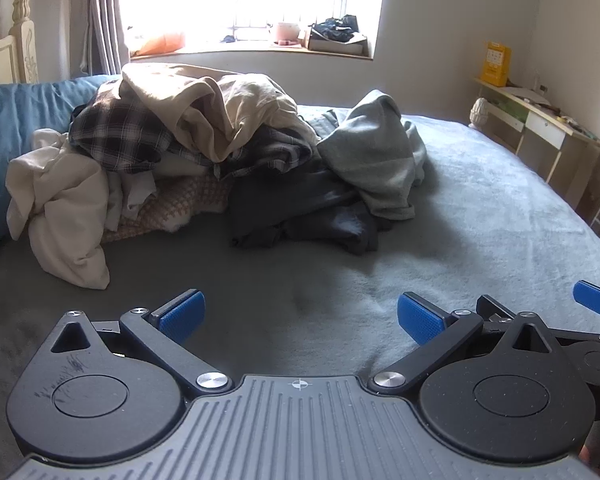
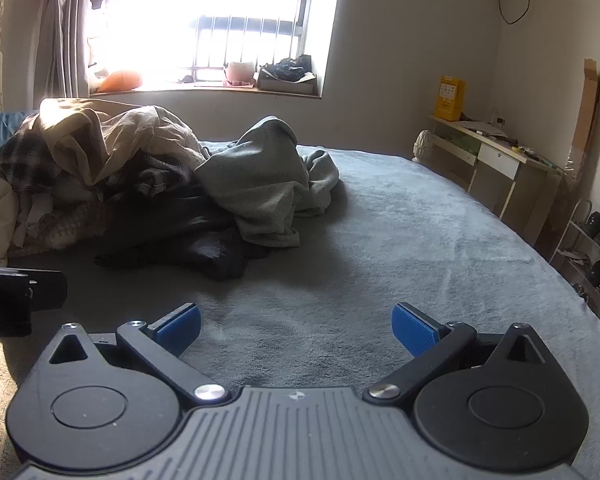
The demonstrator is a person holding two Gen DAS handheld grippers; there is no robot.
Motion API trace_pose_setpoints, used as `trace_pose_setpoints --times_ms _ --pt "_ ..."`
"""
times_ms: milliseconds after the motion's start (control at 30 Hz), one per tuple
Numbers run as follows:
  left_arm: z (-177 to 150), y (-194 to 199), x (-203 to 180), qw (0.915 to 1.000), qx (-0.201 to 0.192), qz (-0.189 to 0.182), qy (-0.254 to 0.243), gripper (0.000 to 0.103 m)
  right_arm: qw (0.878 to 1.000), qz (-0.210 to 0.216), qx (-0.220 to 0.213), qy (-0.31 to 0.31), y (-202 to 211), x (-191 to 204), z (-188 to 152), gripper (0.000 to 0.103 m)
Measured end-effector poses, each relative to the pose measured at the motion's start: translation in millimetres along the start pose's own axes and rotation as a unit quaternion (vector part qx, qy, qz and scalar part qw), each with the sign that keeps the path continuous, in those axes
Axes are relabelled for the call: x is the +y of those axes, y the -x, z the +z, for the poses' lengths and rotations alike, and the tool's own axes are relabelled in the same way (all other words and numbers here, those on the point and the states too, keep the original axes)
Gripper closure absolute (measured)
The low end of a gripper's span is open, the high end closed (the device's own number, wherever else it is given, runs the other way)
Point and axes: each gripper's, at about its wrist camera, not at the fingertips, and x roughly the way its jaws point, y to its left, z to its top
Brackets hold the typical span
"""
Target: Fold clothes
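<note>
Hovering wide open and empty over the bed (image 1: 480, 200), the left gripper (image 1: 300, 320) and right gripper (image 2: 296, 330) faced the heap of clothes (image 1: 204, 152) ahead-left, nearer the left.

The left gripper (image 1: 301, 318) is held level and low, its blue-padded fingers (image 1: 182, 317) spread wide with nothing between them, and the right gripper (image 2: 296, 327) just beside it matches, jaws equally wide and bare
</note>
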Motion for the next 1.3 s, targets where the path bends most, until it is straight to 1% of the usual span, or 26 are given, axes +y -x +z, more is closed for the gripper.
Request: trace_pose_setpoints --times_ms 167,300,367,467,533,700,867,967,1300 --pt "0.4 1.0 2.5 0.9999 -0.006 -0.003 0.009 0.000 1.000 0.005 0.004 -0.005 0.8 9.0 0.3 0.000" --pt "-1.6 4.0 6.5 0.9997 -0.013 -0.005 0.022 0.000 1.000 0.006 0.006 -0.009 -0.4 -2.8 3.7 0.000" --pt "0.1 2.4 10.0 0.9995 -0.009 -0.008 0.029 0.000 1.000 0.005 0.008 -0.009 -1.1 -4.2 3.2 0.000" --pt "0.7 -1.6 9.8 0.9995 -0.001 -0.001 0.031 0.000 1.000 0.000 0.015 -0.008 -1.3 -0.7 1.2 0.000" --pt "-0.1 -1.4 8.8 0.9995 -0.004 0.003 0.030 0.000 1.000 0.003 0.021 -0.008 -3.1 -1.6 0.7 0.000" --pt "-1.9 2.0 7.2 0.9991 -0.028 0.008 0.030 0.000 1.000 0.002 0.027 -0.009 -6.5 -4.8 0.7 0.000" --pt "-1.8 -3.5 6.2 0.9992 -0.022 0.011 0.033 0.000 0.999 0.000 0.035 -0.014 -11.0 -8.0 0.3 0.000" --pt "-3.4 -6.4 3.2 0.9993 -0.021 0.020 0.022 0.000 0.999 -0.002 0.039 -0.014 -13.7 -8.9 -0.7 0.000" --pt "-7.2 -11.6 -2.8 0.9995 -0.017 0.023 0.010 0.000 0.999 -0.005 0.047 -0.014 -19.8 -7.9 -0.7 0.000"
